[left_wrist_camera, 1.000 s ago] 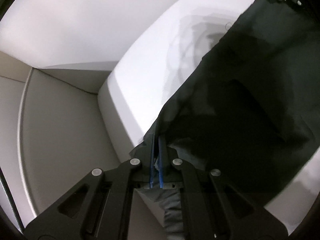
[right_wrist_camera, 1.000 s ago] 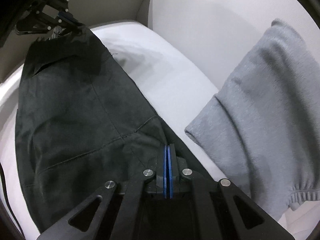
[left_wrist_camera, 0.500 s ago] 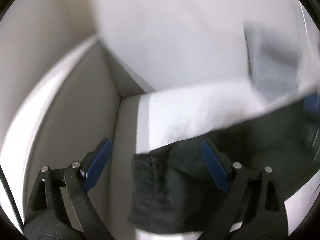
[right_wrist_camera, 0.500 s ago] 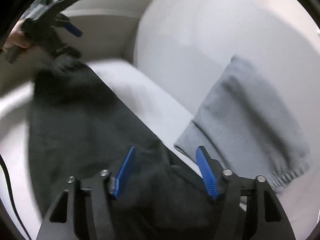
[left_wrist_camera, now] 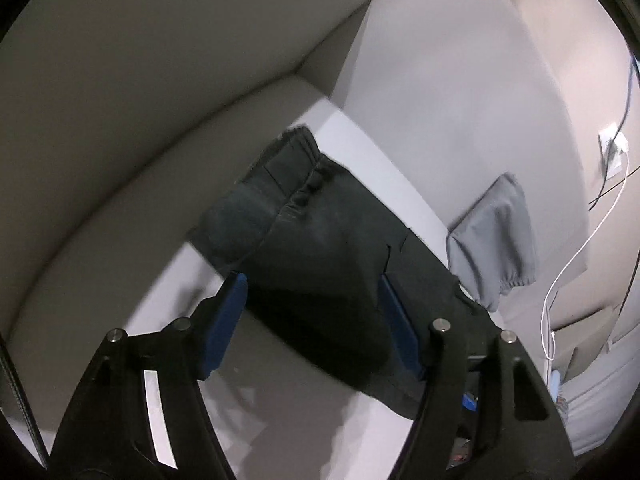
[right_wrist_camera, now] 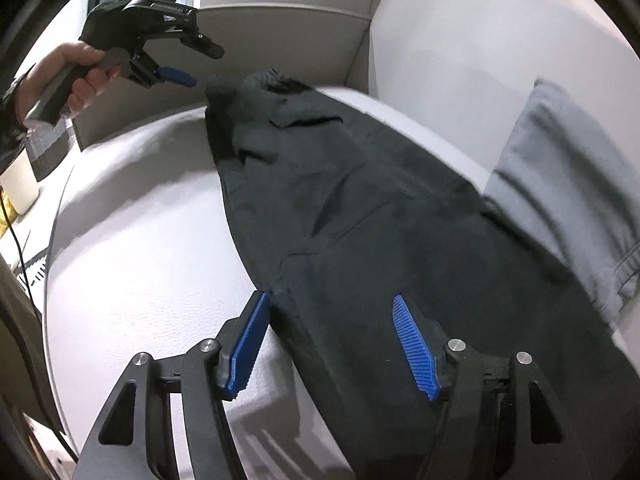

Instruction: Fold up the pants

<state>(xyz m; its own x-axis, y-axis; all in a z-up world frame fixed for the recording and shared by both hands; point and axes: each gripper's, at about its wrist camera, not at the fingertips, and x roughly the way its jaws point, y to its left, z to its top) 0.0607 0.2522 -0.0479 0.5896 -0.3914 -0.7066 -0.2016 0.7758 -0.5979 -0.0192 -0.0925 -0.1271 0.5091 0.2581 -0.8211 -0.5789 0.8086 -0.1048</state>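
Pants released on the cushion

I'm holding both hand-held grippers, left (left_wrist_camera: 312,312) and right (right_wrist_camera: 332,336), agape above the black pants (right_wrist_camera: 360,216); the left's jaws have just been narrowing.

Black pants (right_wrist_camera: 400,220) cut off at btm edge.

Pale grey sofa seat (right_wrist_camera: 132,216) across the middle, padded backrest (right_wrist_camera: 460,40) rising toward 1 o'clock. Beige armrest panel (left_wrist_camera: 132,92) at 10 o'clock in the left view. Wall socket (left_wrist_camera: 612,152) with white cable (left_wrist_camera: 576,256) trailing down at 3 o'clock. Soft, even indoor light, faint shadows on the cushion.
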